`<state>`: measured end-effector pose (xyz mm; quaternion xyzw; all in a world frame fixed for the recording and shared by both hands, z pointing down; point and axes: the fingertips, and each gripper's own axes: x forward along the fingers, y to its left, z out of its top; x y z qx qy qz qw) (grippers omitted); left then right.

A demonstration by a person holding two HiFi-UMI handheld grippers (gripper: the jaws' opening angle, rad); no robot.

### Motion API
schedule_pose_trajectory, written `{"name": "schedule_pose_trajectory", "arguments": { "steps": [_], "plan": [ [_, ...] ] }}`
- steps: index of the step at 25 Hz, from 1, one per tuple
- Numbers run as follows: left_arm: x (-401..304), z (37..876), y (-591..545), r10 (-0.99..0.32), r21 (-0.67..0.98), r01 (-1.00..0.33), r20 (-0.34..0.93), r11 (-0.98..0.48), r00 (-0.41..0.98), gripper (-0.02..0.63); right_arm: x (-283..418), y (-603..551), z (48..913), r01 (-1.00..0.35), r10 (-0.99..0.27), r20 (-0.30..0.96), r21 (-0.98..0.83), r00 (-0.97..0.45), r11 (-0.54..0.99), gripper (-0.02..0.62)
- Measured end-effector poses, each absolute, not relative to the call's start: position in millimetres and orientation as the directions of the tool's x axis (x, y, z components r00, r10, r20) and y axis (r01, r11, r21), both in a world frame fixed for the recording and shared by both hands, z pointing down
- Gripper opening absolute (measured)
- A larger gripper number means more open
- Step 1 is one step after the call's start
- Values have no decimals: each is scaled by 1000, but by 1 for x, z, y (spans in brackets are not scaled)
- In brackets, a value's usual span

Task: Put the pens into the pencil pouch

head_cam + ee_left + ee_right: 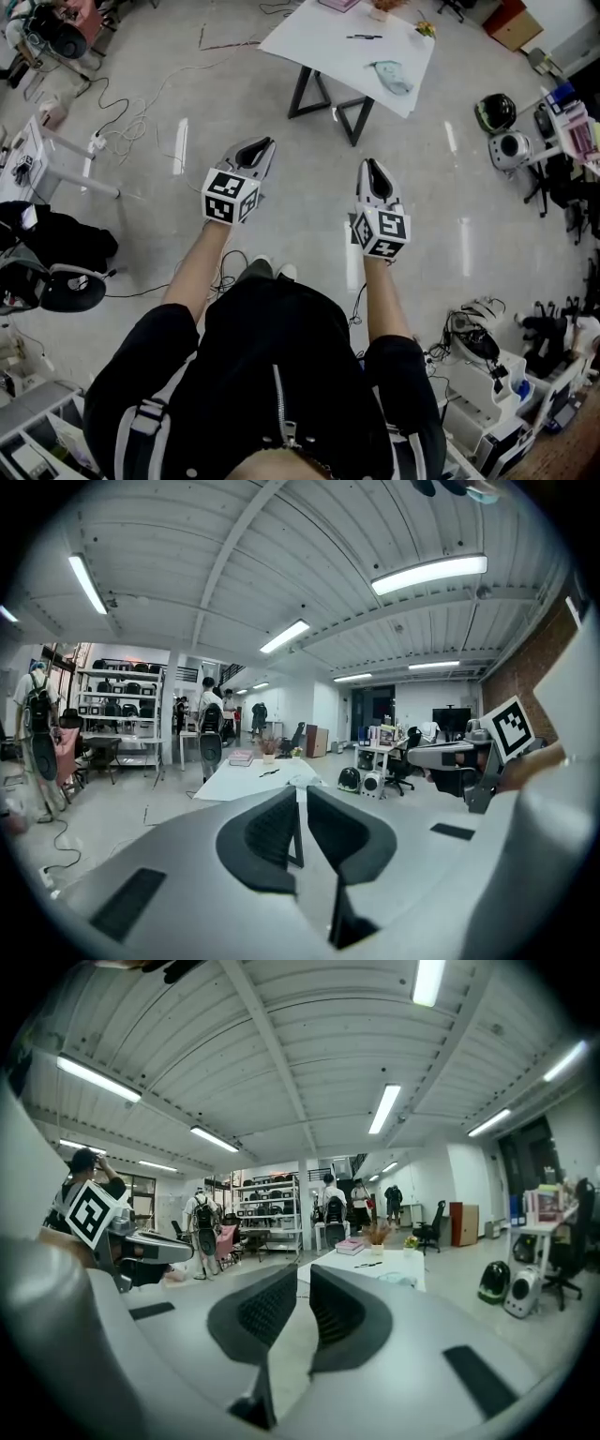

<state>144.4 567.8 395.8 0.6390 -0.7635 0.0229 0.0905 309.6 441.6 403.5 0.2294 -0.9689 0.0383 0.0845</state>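
Note:
Far ahead stands a white table with two dark pens and a pale blue-green pencil pouch lying on it. I stand well short of it, both grippers held out over the floor. My left gripper is shut with nothing in it, and so is my right gripper. In the left gripper view the shut jaws point at the table, with the pens and pouch small beyond them. The right gripper also faces the pens and pouch.
A pink book and a potted plant sit at the table's far end. Helmets lie on the floor at the right, cables at the left. A chair stands near left. People stand by shelves at the back.

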Motion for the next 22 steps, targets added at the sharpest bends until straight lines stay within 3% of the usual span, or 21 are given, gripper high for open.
{"name": "schedule_pose_trajectory", "arguments": {
  "steps": [4,11,22],
  "plan": [
    [142,398,561,-972,89,-980,169,178,-162,50,306,439,402,-442,-431,172,-30,-886,897,110],
    [143,396,553,-972,106,-975,153,193,-176,230,308,433,408,-439,-425,193,-34,-884,898,222],
    [138,404,544,-966,115,-970,173,214,-193,233,296,425,419,-413,-394,211,-54,-894,909,244]
  ]
}}
